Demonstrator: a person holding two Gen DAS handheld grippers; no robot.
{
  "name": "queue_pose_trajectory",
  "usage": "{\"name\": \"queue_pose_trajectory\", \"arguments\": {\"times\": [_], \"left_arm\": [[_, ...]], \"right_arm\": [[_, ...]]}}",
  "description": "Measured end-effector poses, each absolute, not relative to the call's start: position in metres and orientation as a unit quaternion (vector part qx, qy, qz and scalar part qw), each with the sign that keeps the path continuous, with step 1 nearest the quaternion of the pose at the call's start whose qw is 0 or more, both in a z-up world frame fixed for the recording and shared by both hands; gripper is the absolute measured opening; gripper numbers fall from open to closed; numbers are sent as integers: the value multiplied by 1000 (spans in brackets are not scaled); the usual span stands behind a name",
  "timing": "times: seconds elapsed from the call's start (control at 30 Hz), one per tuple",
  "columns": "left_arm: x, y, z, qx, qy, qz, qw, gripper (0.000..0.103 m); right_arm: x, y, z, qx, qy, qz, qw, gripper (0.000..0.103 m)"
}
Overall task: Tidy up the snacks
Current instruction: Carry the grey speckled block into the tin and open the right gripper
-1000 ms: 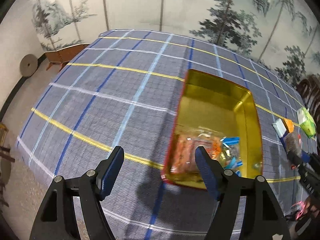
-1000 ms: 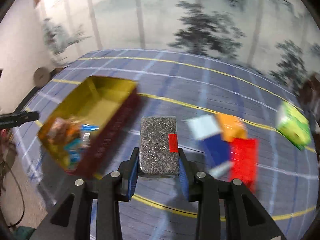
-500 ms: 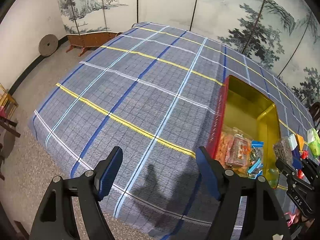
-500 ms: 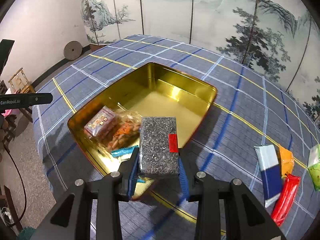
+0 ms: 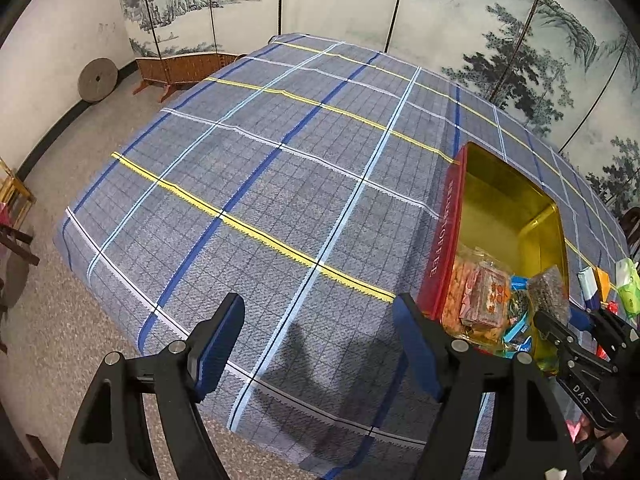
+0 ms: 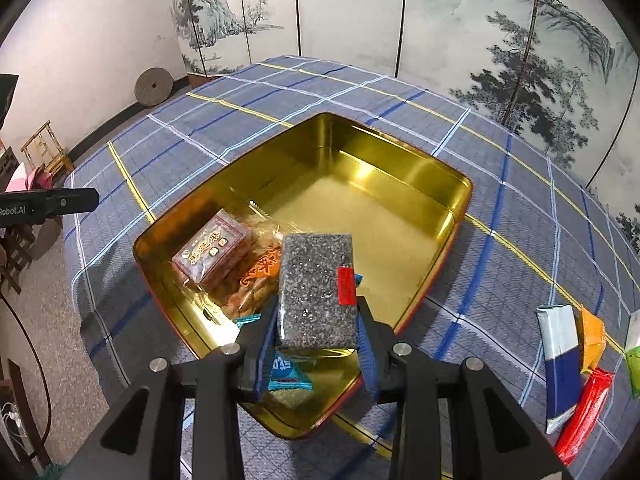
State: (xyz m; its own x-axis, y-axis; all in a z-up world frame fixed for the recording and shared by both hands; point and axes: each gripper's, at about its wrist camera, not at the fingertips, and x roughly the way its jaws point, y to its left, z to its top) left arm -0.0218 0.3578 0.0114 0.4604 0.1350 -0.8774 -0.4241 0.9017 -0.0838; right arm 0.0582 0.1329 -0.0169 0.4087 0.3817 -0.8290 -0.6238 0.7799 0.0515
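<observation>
- Cloth [image 5: 280, 184]: grey-blue check, crossed by yellow, white, pale blue and dark blue stripes.
- Tin [image 6: 400, 168]: shiny gold inside, red outside with white lettering.
- Bar [image 6: 316, 292] at 6 o'clock in the tin: black speckled with white, with a small red label.
- Box [image 6: 210, 250] at 8 o'clock in the tin: dark red with gold script.
- Bag [image 6: 252, 284] under it: clear, orange contents.
- Packets at 4 o'clock from the tin: white and navy [image 6: 560, 356], orange [image 6: 592, 338], red [image 6: 586, 412], green [image 6: 634, 364].
- Screen [image 6: 500, 40]: pale, inked with grey-green pines and mountains.
- Fingers [image 5: 218, 340]: black with blue pads.
</observation>
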Motion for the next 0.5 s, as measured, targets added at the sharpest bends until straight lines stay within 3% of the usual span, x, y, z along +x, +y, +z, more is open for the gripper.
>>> {"name": "queue_pose_trajectory", "arguments": {"times": [0.5], "left_arm": [[-17,348,9,-141,503,156,838,73]], "right_arm": [[63,139,-32,-128,469,307,819,36]]}}
